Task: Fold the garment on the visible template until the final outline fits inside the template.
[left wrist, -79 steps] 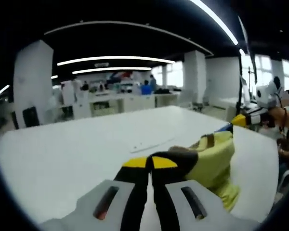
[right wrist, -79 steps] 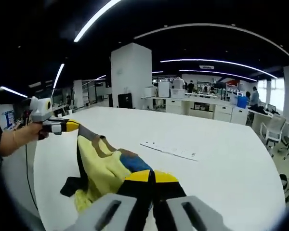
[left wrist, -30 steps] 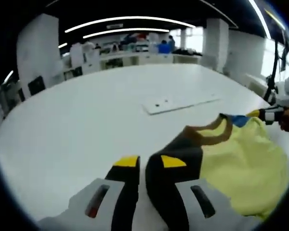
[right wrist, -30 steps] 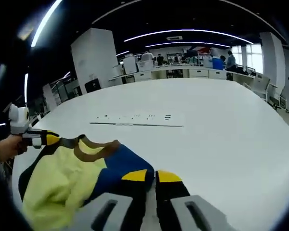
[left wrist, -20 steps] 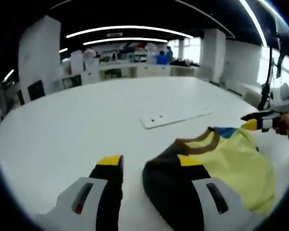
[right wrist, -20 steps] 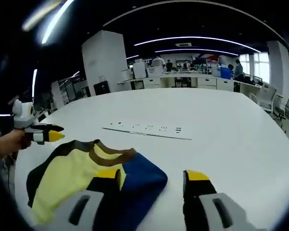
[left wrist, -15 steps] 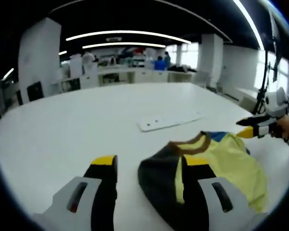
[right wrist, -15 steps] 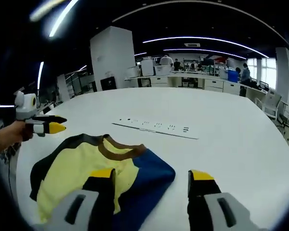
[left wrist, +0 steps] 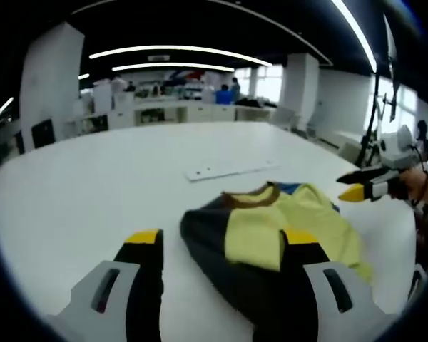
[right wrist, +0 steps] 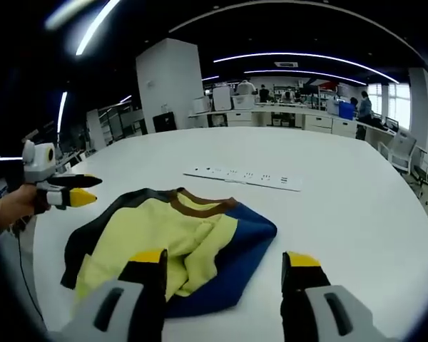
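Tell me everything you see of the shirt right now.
The shirt lies loosely heaped on the white table, released by both claws. It looks like soft knit: a pale yellow body, a brown neck band, one black sleeve side and one blue side. It is rumpled, partly folded over itself, not flat. The left claw and the right claw are open, their jaws standing either side of it. A white strip lies beyond it, apart.
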Available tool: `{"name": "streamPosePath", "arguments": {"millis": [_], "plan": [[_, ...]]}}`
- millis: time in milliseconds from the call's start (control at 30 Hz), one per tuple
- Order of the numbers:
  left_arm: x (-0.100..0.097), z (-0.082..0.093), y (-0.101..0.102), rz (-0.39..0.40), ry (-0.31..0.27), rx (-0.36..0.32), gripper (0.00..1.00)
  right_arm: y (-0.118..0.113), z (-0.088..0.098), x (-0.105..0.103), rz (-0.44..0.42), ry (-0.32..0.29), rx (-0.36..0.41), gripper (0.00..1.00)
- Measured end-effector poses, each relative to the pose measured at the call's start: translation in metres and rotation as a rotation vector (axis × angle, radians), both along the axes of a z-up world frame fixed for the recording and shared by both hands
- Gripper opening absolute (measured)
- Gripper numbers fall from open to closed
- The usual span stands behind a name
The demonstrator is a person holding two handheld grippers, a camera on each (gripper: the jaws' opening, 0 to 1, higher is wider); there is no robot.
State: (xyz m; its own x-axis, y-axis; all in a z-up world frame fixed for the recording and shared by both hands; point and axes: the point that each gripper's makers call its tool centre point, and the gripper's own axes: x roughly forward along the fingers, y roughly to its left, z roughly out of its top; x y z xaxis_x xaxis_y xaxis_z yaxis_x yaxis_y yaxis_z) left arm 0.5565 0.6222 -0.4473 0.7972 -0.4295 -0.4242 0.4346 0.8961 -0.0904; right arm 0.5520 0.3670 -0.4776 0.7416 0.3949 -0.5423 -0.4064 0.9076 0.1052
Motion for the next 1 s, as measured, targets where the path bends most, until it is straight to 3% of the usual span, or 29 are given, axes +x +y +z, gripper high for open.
{"name": "streamPosePath", "arguments": {"millis": [267, 400, 733, 1000], "plan": [[-0.026, -0.010, -0.006, -0.025, 0.004, 0.021, 0.58, 0.002, -0.014, -0.026, -0.029, 0.056, 0.012, 0.57], [-0.035, -0.025, -0.004, -0.022, 0.045, 0.002, 0.50, 0.007, -0.023, -0.037, -0.087, 0.119, 0.086, 0.53], [-0.059, -0.048, -0.008, 0.004, 0.095, -0.017, 0.43, 0.015, -0.041, -0.056, -0.104, 0.117, 0.049, 0.34], [-0.071, -0.067, -0.006, 0.002, 0.122, 0.050, 0.28, 0.025, -0.050, -0.060, -0.115, 0.111, 0.052, 0.21]]}}
